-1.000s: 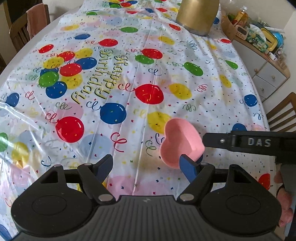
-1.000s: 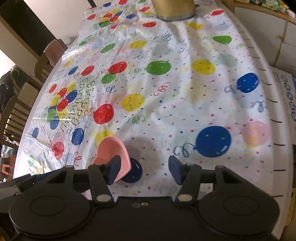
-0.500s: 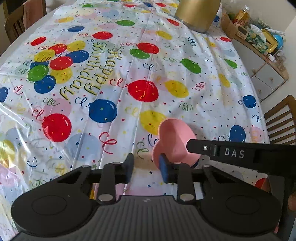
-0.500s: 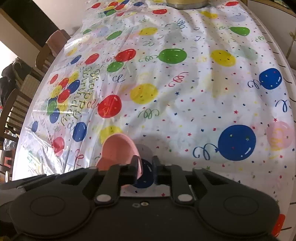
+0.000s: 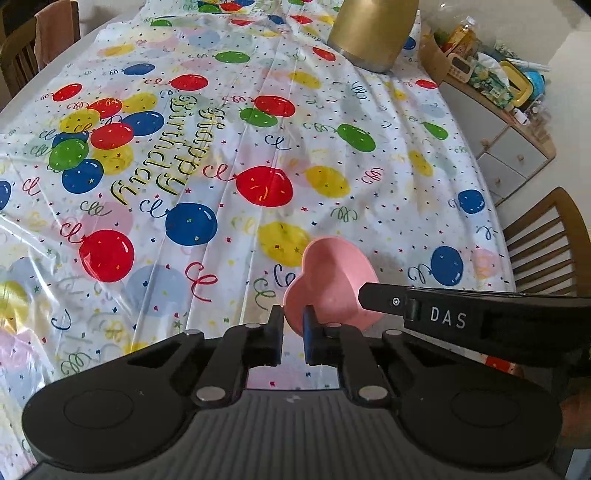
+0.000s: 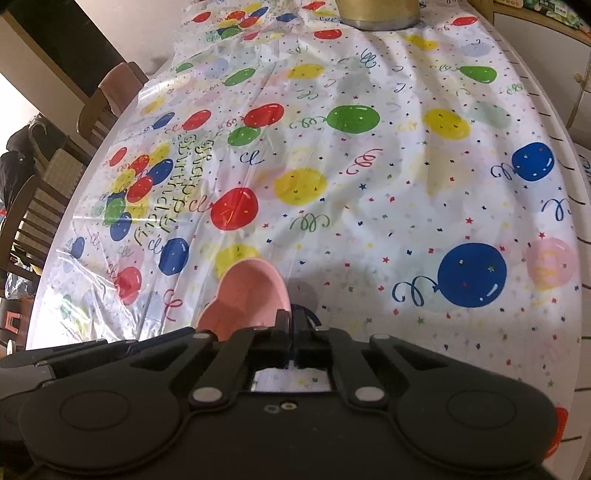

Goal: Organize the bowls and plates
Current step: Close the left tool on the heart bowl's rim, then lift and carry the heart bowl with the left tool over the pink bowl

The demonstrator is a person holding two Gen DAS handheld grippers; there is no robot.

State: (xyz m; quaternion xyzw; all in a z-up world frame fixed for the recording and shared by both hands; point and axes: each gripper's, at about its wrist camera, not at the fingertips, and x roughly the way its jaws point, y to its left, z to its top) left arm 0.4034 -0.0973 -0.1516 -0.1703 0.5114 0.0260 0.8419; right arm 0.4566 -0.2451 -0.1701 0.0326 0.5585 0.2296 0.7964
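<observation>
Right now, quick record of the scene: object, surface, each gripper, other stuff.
object: pink heart-shaped bowl, upright
surface: table under balloon-print birthday tablecloth
left gripper: jaws just closed, shut on the bowl's near left rim
right gripper: jaws just closed, shut on the bowl's right rim
other: gold container at far end; wooden chair beside the table; cluttered cabinet

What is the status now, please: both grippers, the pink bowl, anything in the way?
Left gripper and right gripper shut on pink heart bowl, opposite rims. Bowl low over tablecloth. Gold pot far off; nothing blocking.
</observation>
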